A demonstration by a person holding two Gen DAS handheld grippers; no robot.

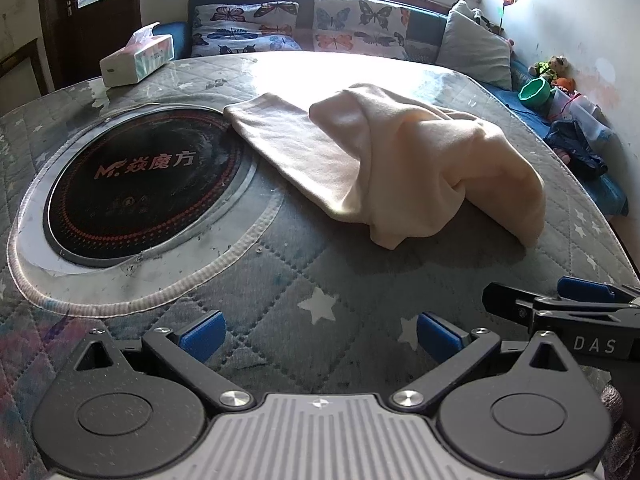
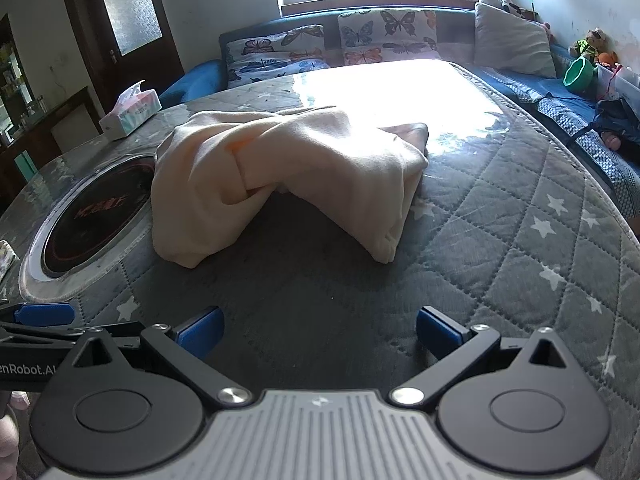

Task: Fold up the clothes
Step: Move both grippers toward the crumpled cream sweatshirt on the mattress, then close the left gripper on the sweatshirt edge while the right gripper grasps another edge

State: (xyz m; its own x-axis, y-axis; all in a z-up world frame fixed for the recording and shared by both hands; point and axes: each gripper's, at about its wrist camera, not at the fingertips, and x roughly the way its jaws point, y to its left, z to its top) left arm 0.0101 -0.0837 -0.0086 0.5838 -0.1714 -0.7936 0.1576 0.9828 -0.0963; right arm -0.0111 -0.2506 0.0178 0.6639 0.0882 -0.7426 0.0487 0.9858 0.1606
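A cream garment [image 1: 400, 160] lies bunched on the quilted grey table cover, one flat part stretching left toward the round cooktop. It also shows in the right wrist view [image 2: 288, 172], humped in the middle of the table. My left gripper [image 1: 320, 336] is open and empty, low over the cover, well short of the garment. My right gripper [image 2: 320, 334] is open and empty too, in front of the garment. The right gripper shows at the right edge of the left wrist view [image 1: 560, 304]; the left gripper shows at the left edge of the right wrist view [image 2: 40, 320].
A round black induction cooktop [image 1: 148, 184] is set into the table on the left. A tissue box [image 1: 136, 60] stands at the far left corner. A sofa with butterfly cushions [image 1: 340, 24] runs behind and along the right, with a green bowl [image 1: 534, 92] and toys.
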